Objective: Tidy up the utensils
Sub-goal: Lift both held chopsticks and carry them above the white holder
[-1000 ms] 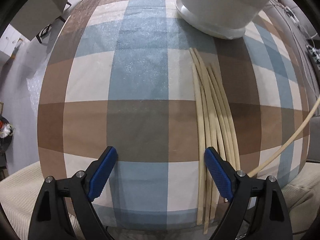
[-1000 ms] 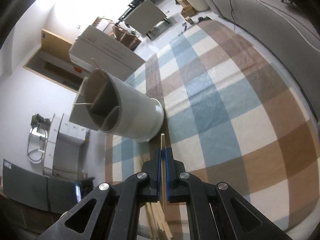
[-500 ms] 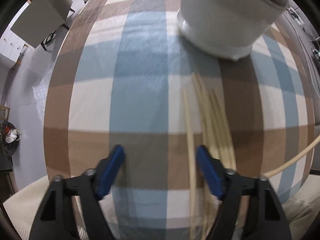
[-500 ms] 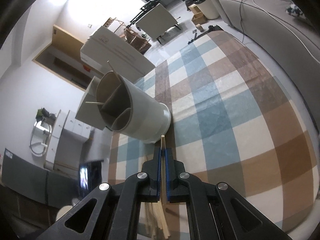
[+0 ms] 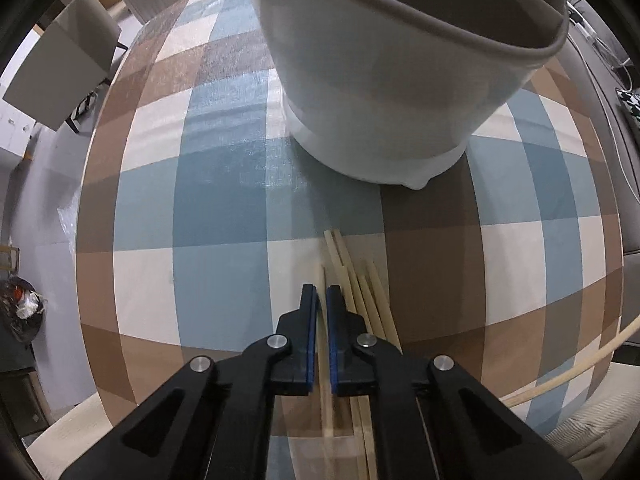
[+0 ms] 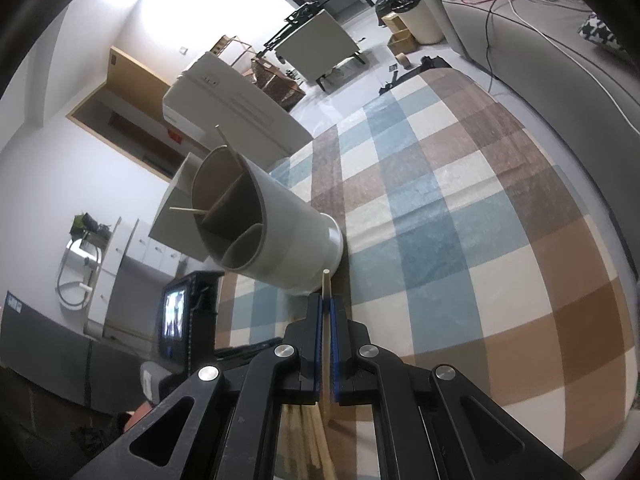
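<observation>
Chopsticks [image 5: 370,300] lie bundled at the lower centre on a checked tablecloth [image 5: 224,208]; the left gripper [image 5: 322,294] has closed on one chopstick [image 5: 321,280], the right gripper [image 6: 328,304] clamps another stick [image 6: 326,284]. Beyond stands a divided white holder [image 6: 280,240]; farther off, a chair [image 6: 320,44], cabinets [image 6: 120,256] and a sofa [image 6: 560,52].

My left gripper [image 5: 322,300] is pointing straight down, its jaws pinching shut on a stick [image 5: 322,276]. My right gripper [image 6: 327,308] is tilting down, jaws squeezing another stick [image 6: 326,280].
</observation>
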The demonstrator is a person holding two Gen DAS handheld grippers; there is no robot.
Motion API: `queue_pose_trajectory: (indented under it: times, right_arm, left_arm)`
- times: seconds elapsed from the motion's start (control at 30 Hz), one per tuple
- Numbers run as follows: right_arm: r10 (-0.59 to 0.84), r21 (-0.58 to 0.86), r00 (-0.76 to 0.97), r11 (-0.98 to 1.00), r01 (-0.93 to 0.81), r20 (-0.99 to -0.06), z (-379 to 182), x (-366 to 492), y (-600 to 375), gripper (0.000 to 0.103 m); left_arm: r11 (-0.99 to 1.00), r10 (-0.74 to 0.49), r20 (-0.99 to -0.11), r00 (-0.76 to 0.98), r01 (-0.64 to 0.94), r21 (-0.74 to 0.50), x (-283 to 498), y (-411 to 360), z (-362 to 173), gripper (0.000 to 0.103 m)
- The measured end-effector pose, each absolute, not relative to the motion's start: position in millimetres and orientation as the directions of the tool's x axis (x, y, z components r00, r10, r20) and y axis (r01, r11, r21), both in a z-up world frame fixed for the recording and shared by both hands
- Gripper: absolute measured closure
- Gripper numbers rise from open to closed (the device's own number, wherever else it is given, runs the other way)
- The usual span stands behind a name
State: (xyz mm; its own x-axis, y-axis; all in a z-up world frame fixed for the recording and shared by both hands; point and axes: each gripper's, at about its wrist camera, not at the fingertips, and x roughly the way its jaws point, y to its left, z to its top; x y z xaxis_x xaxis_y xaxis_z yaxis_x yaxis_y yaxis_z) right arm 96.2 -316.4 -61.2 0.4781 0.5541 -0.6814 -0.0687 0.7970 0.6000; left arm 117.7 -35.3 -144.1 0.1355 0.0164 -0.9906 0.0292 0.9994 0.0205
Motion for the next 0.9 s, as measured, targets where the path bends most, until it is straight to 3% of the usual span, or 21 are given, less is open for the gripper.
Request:
queue_pose_trajectory:
  times: [0.2,0.47,0.73,0.9]
  right_arm:
    - [0.553,0.586,0.493,0.804,-0.101,-0.672,-53,90,-312,0.100]
    - [0.525,0.471,0.530,0.847,-0.248,-0.666,-28,73,-281,0.100]
    - [0.460,0.353,0.562,0.888,-0.296,-0.687,-17,57,-263,0.100]
    - [0.459,0.367,0.576,0.888,-0.277,-0.676,-14,54,-263,0.100]
  left_arm:
    - [0.998,-0.028,-0.970,0.241,-0.051,-0.041,101,-15,-115,0.102]
    - [0.983,-0.092,-0.866,0.491,-0.095,-0.158,57,7,-46,0.102]
    - [0.979,-0.142,-0.831,0.538,-0.050,-0.200,69,7,-26,0.103]
    - [0.981,-0.147,-0.830,0.538,-0.028,-0.192,64,10,-21,0.103]
